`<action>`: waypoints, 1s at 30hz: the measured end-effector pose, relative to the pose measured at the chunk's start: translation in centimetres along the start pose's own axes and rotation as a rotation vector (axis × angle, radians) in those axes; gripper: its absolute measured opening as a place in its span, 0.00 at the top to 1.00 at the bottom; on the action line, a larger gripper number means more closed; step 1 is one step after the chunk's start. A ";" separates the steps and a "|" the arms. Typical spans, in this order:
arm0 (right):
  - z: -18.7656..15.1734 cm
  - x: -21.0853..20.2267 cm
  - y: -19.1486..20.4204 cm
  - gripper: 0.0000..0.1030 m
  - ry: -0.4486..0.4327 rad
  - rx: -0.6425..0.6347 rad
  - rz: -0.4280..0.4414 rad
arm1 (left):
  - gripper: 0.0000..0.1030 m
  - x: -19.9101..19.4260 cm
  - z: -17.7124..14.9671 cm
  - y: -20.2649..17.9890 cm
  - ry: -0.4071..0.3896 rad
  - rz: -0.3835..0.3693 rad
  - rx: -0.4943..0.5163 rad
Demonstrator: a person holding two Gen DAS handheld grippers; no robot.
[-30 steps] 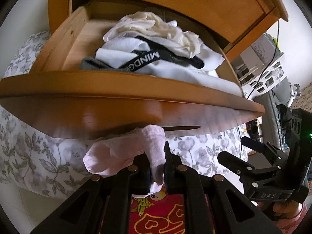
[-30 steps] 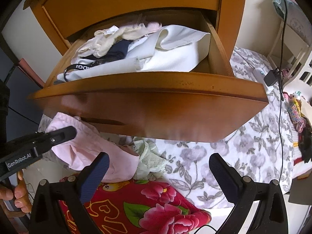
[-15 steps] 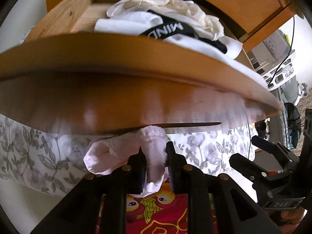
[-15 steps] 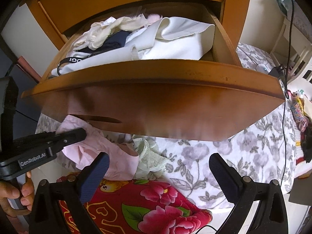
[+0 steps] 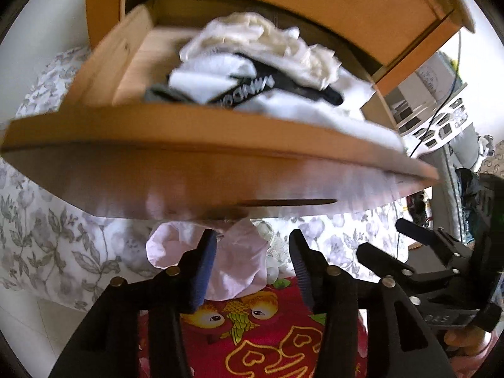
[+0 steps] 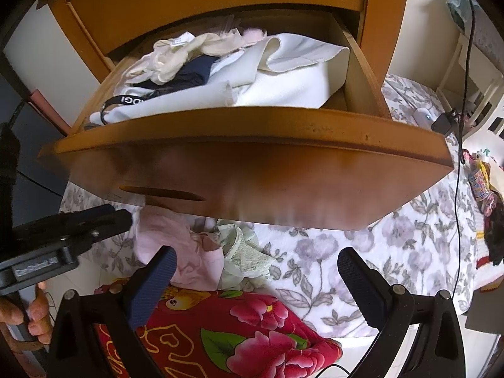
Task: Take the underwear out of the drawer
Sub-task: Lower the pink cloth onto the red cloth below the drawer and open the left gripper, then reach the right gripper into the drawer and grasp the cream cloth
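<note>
Underwear (image 5: 234,263), a pink pair, sits between our left gripper (image 5: 252,261)'s opening jaws, unpinched. It may snag on a finger. Our right gripper (image 6: 255,280) stands spread, empty.

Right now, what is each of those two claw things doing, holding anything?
Left gripper: jaws opening, pink underwear between them, no longer pinched.
Right gripper: jaws wide open, holding nothing.

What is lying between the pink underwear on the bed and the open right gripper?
A pale green lace garment lies there, beside the pink underwear on the floral bedsheet, ahead of the right gripper. The right wrist view shows it.
</note>
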State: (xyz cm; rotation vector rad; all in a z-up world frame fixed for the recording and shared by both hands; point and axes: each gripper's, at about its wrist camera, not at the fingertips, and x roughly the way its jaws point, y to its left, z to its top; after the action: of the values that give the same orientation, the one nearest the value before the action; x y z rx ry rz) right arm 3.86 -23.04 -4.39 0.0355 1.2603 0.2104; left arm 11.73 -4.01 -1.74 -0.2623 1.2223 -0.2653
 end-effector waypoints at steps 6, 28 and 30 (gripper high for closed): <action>0.1 -1.1 0.8 0.00 -0.023 -0.019 0.008 | 0.43 -3.4 0.1 -0.4 -0.087 0.020 0.010; 1.1 -3.9 2.1 0.00 -0.087 -0.059 0.005 | 0.05 -6.9 0.3 1.9 -0.269 0.174 -0.010; 1.4 -4.6 2.3 0.00 -0.099 -0.066 0.008 | 0.05 -7.4 0.3 1.9 -0.289 0.179 -0.001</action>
State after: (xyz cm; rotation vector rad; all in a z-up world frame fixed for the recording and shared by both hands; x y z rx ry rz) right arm 3.56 -21.47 0.66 -0.0057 1.1546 0.2542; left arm 9.77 0.27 4.30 -0.1831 0.9529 -0.0678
